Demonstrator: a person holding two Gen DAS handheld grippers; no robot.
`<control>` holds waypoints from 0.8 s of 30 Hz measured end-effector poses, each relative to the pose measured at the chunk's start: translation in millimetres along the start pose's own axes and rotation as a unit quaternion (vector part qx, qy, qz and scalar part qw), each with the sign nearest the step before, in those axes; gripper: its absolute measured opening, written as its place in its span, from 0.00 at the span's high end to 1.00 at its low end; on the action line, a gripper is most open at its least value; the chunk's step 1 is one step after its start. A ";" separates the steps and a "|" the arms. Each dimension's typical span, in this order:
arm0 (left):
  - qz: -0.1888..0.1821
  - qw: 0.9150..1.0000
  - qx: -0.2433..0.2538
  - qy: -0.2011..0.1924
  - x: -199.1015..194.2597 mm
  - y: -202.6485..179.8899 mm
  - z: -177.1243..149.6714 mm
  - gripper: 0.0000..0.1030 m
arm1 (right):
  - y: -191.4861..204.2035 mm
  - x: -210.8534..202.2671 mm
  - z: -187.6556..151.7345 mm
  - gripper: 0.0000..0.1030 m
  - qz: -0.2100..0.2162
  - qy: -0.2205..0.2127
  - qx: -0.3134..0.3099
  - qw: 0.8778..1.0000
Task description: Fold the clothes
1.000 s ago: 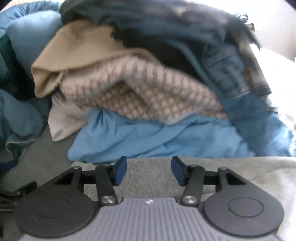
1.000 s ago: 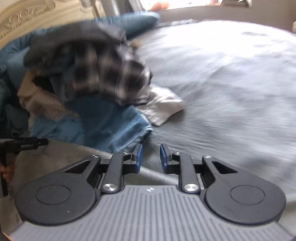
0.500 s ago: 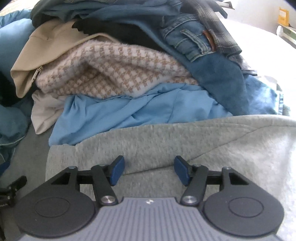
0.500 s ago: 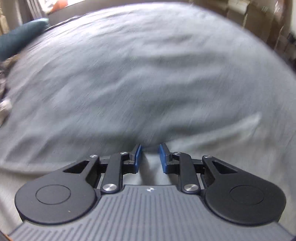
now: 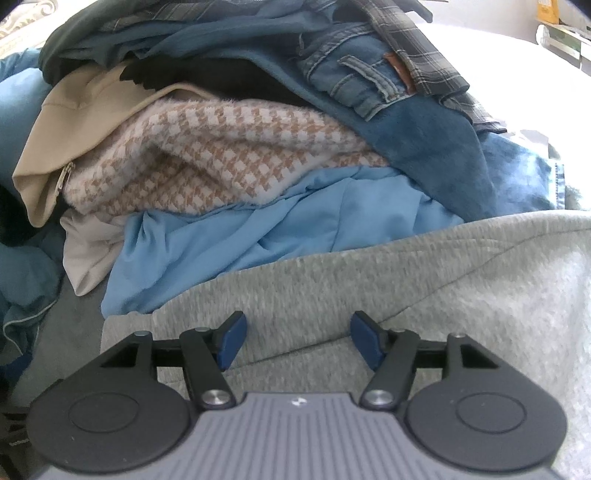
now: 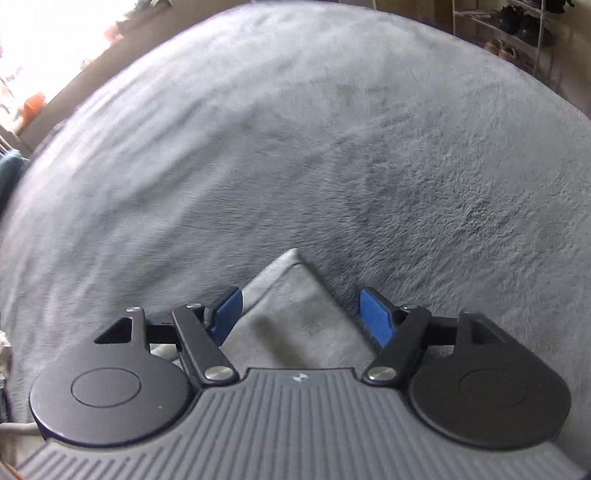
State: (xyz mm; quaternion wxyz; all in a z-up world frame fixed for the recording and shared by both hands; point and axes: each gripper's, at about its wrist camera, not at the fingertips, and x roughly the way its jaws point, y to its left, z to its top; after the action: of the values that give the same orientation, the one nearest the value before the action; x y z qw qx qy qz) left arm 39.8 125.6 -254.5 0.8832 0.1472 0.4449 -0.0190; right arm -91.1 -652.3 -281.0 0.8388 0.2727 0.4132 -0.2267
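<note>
A grey sweatshirt (image 5: 443, 288) lies spread on the bed in front of the clothes pile. My left gripper (image 5: 297, 332) hovers low over its near part, open, with only the flat fabric under its blue pads (image 5: 231, 339). In the right wrist view a corner of the grey garment (image 6: 284, 288) rests on the grey bed cover (image 6: 332, 147). My right gripper (image 6: 301, 314) is opening; the corner lies between its jaws, and the pads stand clear of it on both sides.
Behind the sweatshirt rises a pile of clothes: a houndstooth sweater (image 5: 229, 155), a light blue garment (image 5: 295, 236), jeans (image 5: 354, 70), a beige jacket (image 5: 74, 122) and a plaid shirt (image 5: 417, 48). Shelves (image 6: 517, 33) stand beyond the bed's far right edge.
My right gripper swung away from the pile across the bed, then its near-shut jaws spread wide around the grey corner. The left gripper's jaws widened a little, and more of the sweatshirt shows.
</note>
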 end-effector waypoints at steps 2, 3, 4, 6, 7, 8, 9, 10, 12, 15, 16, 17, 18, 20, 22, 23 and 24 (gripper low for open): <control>0.005 1.000 0.003 -0.002 0.1 -1.9 1.1 0.37 | 1.9 7.2 2.8 0.29 -0.003 -0.001 -0.015 1.000; 0.008 1.000 0.005 -0.003 0.5 -3.2 1.8 0.37 | 3.1 9.2 4.9 0.28 -0.003 0.002 -0.020 1.000; 0.011 1.000 0.007 -0.004 0.8 -4.8 2.4 0.37 | 4.2 11.1 7.0 0.28 -0.003 0.006 -0.025 1.000; 0.019 1.000 0.010 -0.007 0.9 -8.2 2.9 0.37 | 8.9 13.0 11.9 0.50 -0.006 0.015 -0.046 0.999; 0.023 1.000 0.013 -0.009 1.1 -9.9 2.9 0.38 | 13.1 10.2 12.1 0.61 -0.007 0.020 -0.062 0.998; 0.027 0.999 0.017 -0.012 1.0 -11.8 2.7 0.38 | 17.4 7.3 12.2 0.80 -0.007 0.024 -0.078 0.997; 0.032 0.999 0.023 -0.017 1.5 -14.1 3.5 0.38 | 21.4 2.5 10.9 0.92 -0.002 0.023 -0.091 0.996; 0.037 0.999 0.030 -0.021 1.9 -16.4 4.2 0.38 | 25.5 -2.8 10.6 0.92 -0.007 0.009 -0.105 0.994; 0.044 0.998 0.038 -0.028 4.4 -19.5 7.6 0.38 | 33.7 -13.2 10.1 0.93 -0.016 -0.018 -0.134 0.991; 0.053 0.997 0.044 -0.034 8.5 -23.6 11.1 0.38 | 42.2 -4.3 13.7 0.93 -0.038 -0.048 -0.161 0.985; 0.056 0.997 0.045 -0.035 9.9 -25.1 11.6 0.38 | 44.3 2.4 15.1 0.93 -0.045 -0.054 -0.167 0.983; 0.059 0.996 0.049 -0.036 11.1 -27.2 10.7 0.38 | 46.4 9.2 16.6 0.93 -0.051 -0.061 -0.173 0.982; 0.062 0.996 0.052 -0.036 12.2 -29.3 9.8 0.38 | 46.4 16.9 15.6 0.93 -0.060 -0.057 -0.176 0.981; 0.068 0.995 0.059 -0.040 12.1 -32.5 8.1 0.38 | 45.3 30.6 10.6 0.88 -0.078 -0.057 -0.183 0.978; 0.068 0.995 0.062 -0.039 9.6 -32.5 9.4 0.39 | 40.5 28.8 10.5 0.73 -0.088 -0.072 -0.170 0.979; 0.066 0.996 0.056 -0.037 6.3 -30.9 11.3 0.39 | 34.7 20.4 12.7 0.63 -0.091 -0.078 -0.154 0.981; 0.064 0.996 0.051 -0.035 3.0 -29.3 13.1 0.39 | 26.3 6.8 14.7 0.61 -0.098 -0.088 -0.137 0.982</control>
State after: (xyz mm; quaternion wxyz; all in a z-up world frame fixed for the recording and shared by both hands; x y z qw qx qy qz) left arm 47.0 94.3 -256.7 0.8890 0.2192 0.4020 0.0095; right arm -63.0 -643.1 -272.0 0.8748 0.0924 0.3897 -0.2726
